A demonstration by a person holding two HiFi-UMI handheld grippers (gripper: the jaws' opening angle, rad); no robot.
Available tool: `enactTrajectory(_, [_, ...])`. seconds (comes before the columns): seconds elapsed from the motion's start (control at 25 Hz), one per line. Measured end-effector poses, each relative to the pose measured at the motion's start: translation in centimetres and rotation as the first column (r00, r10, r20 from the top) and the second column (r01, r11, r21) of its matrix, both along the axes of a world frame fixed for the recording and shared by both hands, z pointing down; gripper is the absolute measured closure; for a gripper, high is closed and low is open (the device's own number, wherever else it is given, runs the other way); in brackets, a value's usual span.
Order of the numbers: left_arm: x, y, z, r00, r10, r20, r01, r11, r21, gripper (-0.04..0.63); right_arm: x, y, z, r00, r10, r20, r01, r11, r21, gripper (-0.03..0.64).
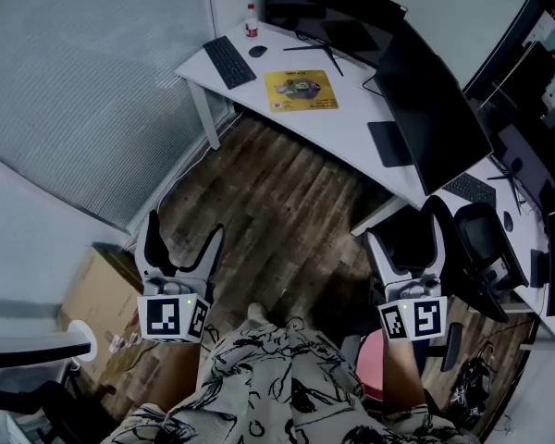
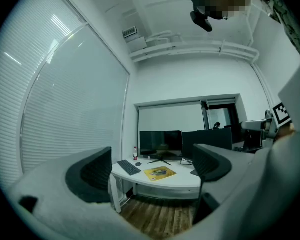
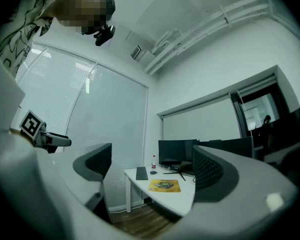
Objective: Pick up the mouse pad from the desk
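The yellow mouse pad lies flat on the white desk, far ahead of both grippers across the wooden floor. The left gripper view has the mouse pad small between the jaws, and the right gripper view shows the mouse pad the same way. My left gripper is held low at the left, jaws spread wide with nothing between them. My right gripper sits at the right, equally wide and empty. Both point roughly level toward the desk.
A black keyboard, a mouse and a small bottle sit at the desk's far left. Dark monitors line the back. A black office chair stands right, a cardboard box left by the wall.
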State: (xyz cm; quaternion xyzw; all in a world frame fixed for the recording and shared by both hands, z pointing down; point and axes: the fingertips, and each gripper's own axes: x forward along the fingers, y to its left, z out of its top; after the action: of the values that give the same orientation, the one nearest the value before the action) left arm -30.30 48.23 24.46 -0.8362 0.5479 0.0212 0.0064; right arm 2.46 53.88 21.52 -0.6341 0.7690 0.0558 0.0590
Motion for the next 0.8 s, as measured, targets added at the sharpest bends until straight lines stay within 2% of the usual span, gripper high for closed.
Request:
enactTrajectory(0.44, [-2.7,-1.3,2.8,1.000,-0.005,-0.020,0.004,0.999,-0.050,0.066,-2.3,0.1,2.0,0.999,0.052,-0.002,-0.052,0.998,-0.030,0.100])
enactTrajectory(0.56, [-2.3,-1.7,3.9,1.000,0.002,-0.013,-0.003,0.997,-0.076,0.057,-1.8,-0.1,2.7,0.998,0.066,0.003,-0.066,0.997,-0.039,0.100])
enactTrajectory(0.8, [-0.8,-4.4,4.4,1.000,0.008,-0.010,-0.009,0.997,-0.076,0.055,-0.1,-2.3,3.6,0.996,0.084,0.021,-0.083,0.996,-0.043,0.100])
